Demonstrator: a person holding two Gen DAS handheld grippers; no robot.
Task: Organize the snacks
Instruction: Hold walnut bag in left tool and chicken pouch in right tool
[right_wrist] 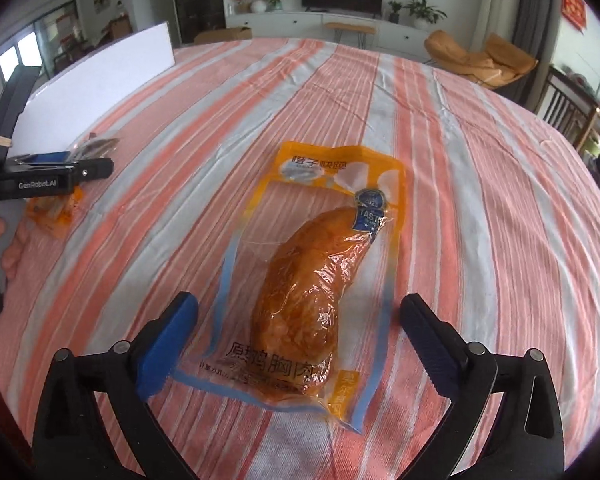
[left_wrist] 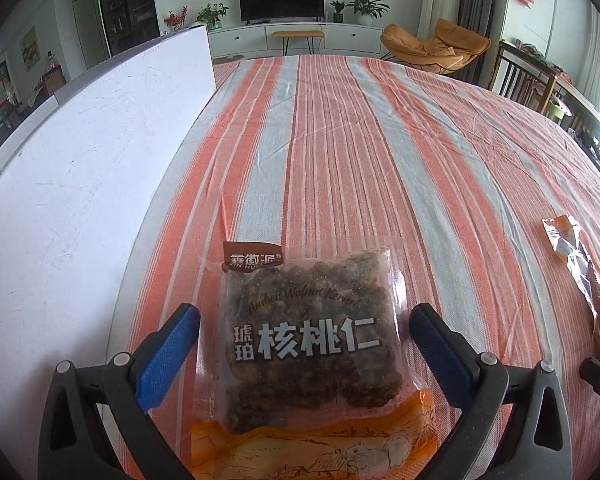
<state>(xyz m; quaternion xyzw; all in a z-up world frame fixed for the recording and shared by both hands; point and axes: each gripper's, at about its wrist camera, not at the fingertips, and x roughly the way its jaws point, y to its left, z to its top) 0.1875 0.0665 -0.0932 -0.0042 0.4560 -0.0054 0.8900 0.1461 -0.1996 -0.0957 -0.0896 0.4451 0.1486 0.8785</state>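
Now the right gripper (right_wrist: 298, 340) hangs with fingers spread wide astride the chicken breast pack (right_wrist: 308, 276) on the striped counter (right_wrist: 480, 200); left of that pack, the left gripper (left_wrist: 304, 344), equally spread, straddles the walnut bag (left_wrist: 308, 344); apparently the pick-up step, needing a lower, centred squeeze.

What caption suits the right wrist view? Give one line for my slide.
Open right gripper poised over a vacuum-packed chicken breast on the striped tablecloth.
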